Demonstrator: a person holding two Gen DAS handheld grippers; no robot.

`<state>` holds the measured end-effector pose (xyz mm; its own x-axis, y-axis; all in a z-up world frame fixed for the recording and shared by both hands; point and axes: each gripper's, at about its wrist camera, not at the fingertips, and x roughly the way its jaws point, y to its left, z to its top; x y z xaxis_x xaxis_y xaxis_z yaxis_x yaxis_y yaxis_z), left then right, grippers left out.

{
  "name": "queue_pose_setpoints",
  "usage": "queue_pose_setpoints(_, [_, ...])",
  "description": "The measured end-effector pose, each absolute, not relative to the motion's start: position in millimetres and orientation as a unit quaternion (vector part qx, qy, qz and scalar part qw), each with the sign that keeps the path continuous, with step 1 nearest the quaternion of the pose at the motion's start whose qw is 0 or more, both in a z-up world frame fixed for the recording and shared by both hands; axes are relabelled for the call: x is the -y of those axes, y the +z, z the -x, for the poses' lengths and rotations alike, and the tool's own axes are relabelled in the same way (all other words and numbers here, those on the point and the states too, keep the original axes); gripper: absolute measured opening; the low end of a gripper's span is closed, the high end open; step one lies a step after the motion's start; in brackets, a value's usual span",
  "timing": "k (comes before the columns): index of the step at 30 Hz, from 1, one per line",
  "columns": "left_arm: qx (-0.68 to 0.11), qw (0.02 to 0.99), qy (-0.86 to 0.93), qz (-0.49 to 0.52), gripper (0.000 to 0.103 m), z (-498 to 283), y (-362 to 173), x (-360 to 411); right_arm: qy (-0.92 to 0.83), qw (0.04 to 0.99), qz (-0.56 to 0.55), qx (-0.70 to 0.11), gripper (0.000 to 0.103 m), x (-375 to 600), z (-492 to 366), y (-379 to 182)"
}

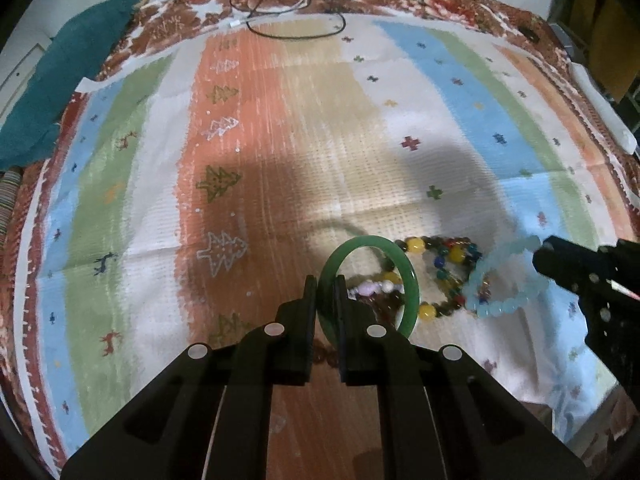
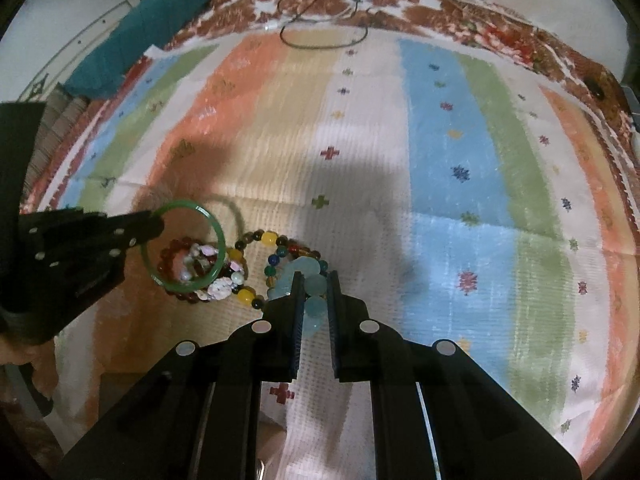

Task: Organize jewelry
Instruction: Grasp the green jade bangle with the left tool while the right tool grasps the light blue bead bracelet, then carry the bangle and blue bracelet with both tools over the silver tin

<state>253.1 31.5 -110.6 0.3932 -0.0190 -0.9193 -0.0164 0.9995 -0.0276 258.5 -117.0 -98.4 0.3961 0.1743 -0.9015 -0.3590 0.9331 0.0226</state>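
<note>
left gripper [image 1: 324, 284]: black two-finger tool, jaws clamped on the rim of the smooth green jade-like bangle [image 1: 412, 280]. Bangle stands tilted on edge out of the fingertips, above the cloth.
right gripper [image 2: 314, 280]: black two-finger tool, jaws closed on the pale blue translucent bead bracelet [image 2: 314, 286]. In the right wrist view several round blue beads sit between the pads; in the left wrist view the rest of the loop hangs off the tip.
green bangle, right wrist view [image 2: 218, 240]: held at its upper left edge by the left gripper [image 2: 154, 226], ring opening facing the camera, over the pile.
blue bracelet, left wrist view [image 1: 490, 312]: hangs left of the right gripper [image 1: 540, 250], overlapping the right edge of the pile in the picture; contact with the pile cannot be told.
pile: multicoloured bead bracelet with large yellow beads [image 1: 454, 256] lies on the cloth between the two grippers. A bracelet of pink and white stone chips [image 2: 218, 290] and a dark red bead bracelet [image 2: 170, 248] lie just beside it, partly seen through the bangle.
surface: striped woven cloth [image 1: 280, 128] in orange, beige, white, blue and green bands with small tree and cross motifs, brown patterned border.
far edge: teal folded fabric [image 1: 72, 64] at upper left, thin black cable loop [image 1: 296, 32] at the top centre.
lighting: dim, grippers' shadows fall across the middle of the cloth.
</note>
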Motion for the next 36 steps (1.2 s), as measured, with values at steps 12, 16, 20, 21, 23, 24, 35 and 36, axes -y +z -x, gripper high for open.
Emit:
queue_pose_setpoints(12, [-0.517,0.855,-0.011,0.027,0.008,-217,-72,-26,0.163,0.860,0.091,-0.474,0.012,111,-224,-60])
queue_pose_setpoints(16, [-0.510,0.859,-0.015,0.037,0.008,-203,-64,-24,0.180,0.863,0.084,-0.465,0.012,108,-211,-51])
queue_pose_setpoints(20, [-0.504,0.862,-0.022,0.043,0.008,-185,-56,-22,0.188,0.864,0.088,-0.459,0.012,105,-196,-48])
queue_pose_setpoints(21, [-0.503,0.863,-0.022,0.041,0.008,-182,-55,-21,0.190,0.865,0.087,-0.457,0.012,105,-194,-46])
queue_pose_setpoints(23, [-0.499,0.865,-0.023,0.040,0.008,-175,-52,-19,0.193,0.867,0.084,-0.452,0.012,105,-188,-43])
queue_pose_setpoints(24, [-0.497,0.867,-0.023,0.041,0.008,-171,-50,-19,0.194,0.868,0.086,-0.449,0.012,104,-183,-41])
queue_pose_setpoints(35, [-0.484,0.873,-0.008,0.054,0.008,-137,-43,-30,0.205,0.873,0.102,-0.430,0.012,101,-151,-34])
queue_pose_setpoints(36, [-0.485,0.873,-0.007,0.057,0.008,-135,-43,-30,0.206,0.874,0.103,-0.427,0.012,102,-148,-33])
